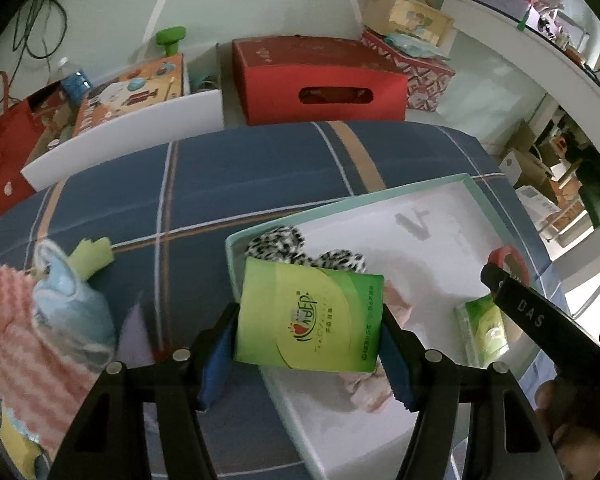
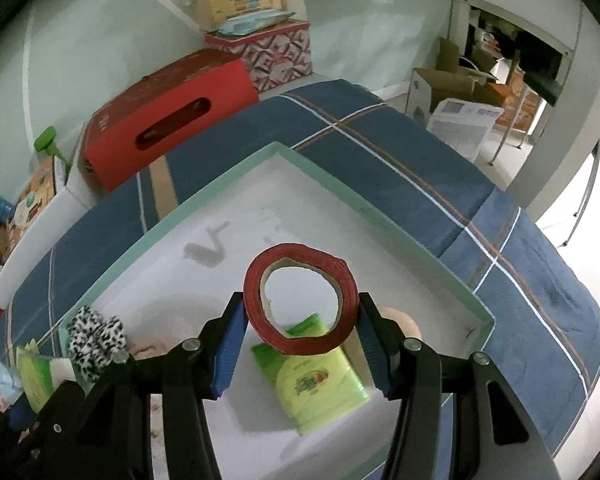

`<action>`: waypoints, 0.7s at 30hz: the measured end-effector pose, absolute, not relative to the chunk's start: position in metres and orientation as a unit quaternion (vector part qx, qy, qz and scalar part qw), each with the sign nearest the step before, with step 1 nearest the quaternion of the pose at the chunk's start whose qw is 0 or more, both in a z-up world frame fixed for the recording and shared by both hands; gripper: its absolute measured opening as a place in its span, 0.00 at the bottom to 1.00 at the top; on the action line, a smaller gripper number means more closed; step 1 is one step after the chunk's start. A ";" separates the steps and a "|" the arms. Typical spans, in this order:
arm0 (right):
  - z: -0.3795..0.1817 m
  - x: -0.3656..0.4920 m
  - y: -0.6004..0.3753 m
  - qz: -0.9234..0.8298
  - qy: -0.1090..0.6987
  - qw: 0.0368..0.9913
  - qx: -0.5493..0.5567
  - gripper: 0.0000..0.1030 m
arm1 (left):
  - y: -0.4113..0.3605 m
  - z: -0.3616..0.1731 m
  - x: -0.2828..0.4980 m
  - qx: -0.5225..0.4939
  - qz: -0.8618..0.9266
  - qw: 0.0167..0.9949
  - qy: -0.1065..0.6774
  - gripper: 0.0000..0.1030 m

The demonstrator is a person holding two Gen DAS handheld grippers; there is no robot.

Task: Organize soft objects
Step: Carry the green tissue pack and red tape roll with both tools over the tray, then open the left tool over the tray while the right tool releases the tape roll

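My left gripper (image 1: pixel 308 338) is shut on a green tissue pack (image 1: pixel 308 316), held above the near left edge of the mint-rimmed white tray (image 1: pixel 384 194). A black-and-white spotted plush (image 1: pixel 278 240) and a pink soft item (image 1: pixel 370 388) lie in the tray under it. My right gripper (image 2: pixel 300 320) is shut on a red tape roll (image 2: pixel 256 300), over the tray (image 2: pixel 392 228) and above a second green tissue pack (image 2: pixel 324 384). A pink knitted cloth (image 1: pixel 16 332), a light blue sock (image 1: pixel 70 312) and a yellow-green sponge piece (image 1: pixel 92 256) lie on the blue plaid cover at left.
The blue plaid cover (image 1: pixel 260 176) drapes the work surface. Behind it stand a red box (image 1: pixel 320 80), a patterned box (image 1: pixel 424 76), a toy box (image 1: pixel 136 88) and a red bag (image 1: pixel 4 140). Cardboard boxes (image 2: pixel 444 84) sit on the floor at right.
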State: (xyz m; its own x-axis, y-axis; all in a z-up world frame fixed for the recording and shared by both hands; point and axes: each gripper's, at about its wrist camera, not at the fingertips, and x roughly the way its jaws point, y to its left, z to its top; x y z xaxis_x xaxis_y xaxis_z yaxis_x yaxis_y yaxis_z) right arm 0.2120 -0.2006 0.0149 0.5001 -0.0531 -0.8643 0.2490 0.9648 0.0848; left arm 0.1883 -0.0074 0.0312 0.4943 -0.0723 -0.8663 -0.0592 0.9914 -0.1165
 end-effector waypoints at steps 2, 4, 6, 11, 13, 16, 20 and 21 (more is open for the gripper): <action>0.014 0.214 -0.203 -0.093 0.492 0.860 0.102 0.54 | -0.012 0.031 0.193 -0.068 -0.008 0.864 0.498 0.66; 0.014 0.217 -0.206 -0.096 0.492 0.859 0.104 0.54 | -0.015 0.030 0.196 -0.073 -0.015 0.865 0.496 0.66; 0.014 0.220 -0.208 -0.098 0.491 0.859 0.105 0.54 | -0.019 0.029 0.201 -0.080 -0.022 0.865 0.495 0.66; 0.014 0.225 -0.211 -0.104 0.491 0.858 0.105 0.54 | -0.026 0.023 0.213 -0.096 -0.037 0.864 0.494 0.66; 0.014 0.227 -0.211 -0.104 0.491 0.859 0.105 0.54 | -0.028 0.019 0.217 -0.101 -0.040 0.862 0.495 0.66; 0.015 0.228 -0.211 -0.106 0.491 0.859 0.102 0.54 | -0.030 0.014 0.222 -0.110 -0.045 0.858 0.499 0.66; 0.016 0.229 -0.209 -0.101 0.490 0.860 0.098 0.54 | -0.035 0.009 0.226 -0.113 -0.056 0.856 0.501 0.66; 0.016 0.229 -0.208 -0.100 0.490 0.860 0.097 0.54 | -0.035 0.009 0.226 -0.115 -0.059 0.855 0.502 0.67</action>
